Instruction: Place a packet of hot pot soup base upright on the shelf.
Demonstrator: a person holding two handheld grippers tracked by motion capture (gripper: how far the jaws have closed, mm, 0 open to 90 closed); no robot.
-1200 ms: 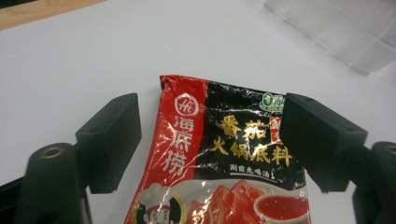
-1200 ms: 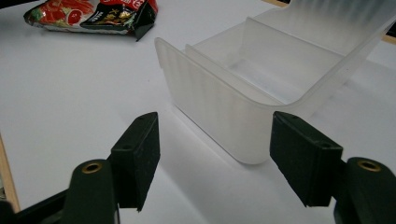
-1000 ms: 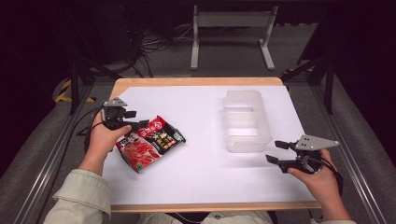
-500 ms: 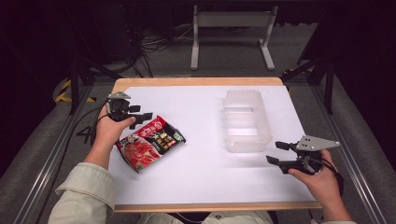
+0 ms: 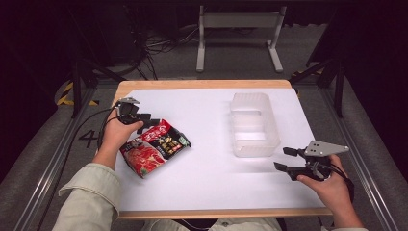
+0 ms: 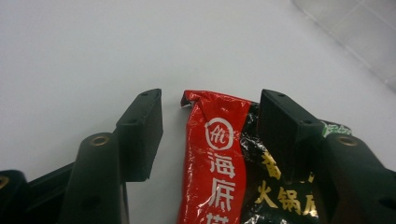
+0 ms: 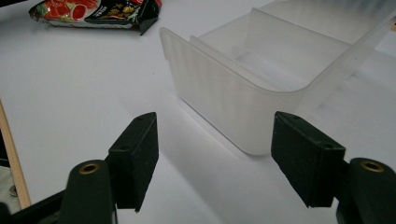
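Note:
A red and black snack packet (image 5: 155,147) lies flat on the white table sheet (image 5: 211,183), left of centre. My left gripper (image 5: 149,122) sits low at the packet's far end. In the left gripper view the packet's red top end (image 6: 219,154) lies between the jaws of the left gripper (image 6: 210,121). The jaws have just been closing, but a gap still shows beside the left pad (image 6: 142,133), so the gripper is open. My right gripper (image 5: 284,159) hovers open near the front right, just in front of an empty translucent plastic container (image 5: 254,144).
In the right gripper view, the container's ribbed near wall (image 7: 224,102) stands straight ahead of the right gripper (image 7: 215,154), with the packet (image 7: 93,11) far off at the top left. The table's wooden edge (image 5: 202,84) borders the sheet. Metal frames stand behind the table.
My left hand has moved right and down onto the packet's far end, and its jaws have narrowed around that end. The right hand, the packet and the container have stayed put.

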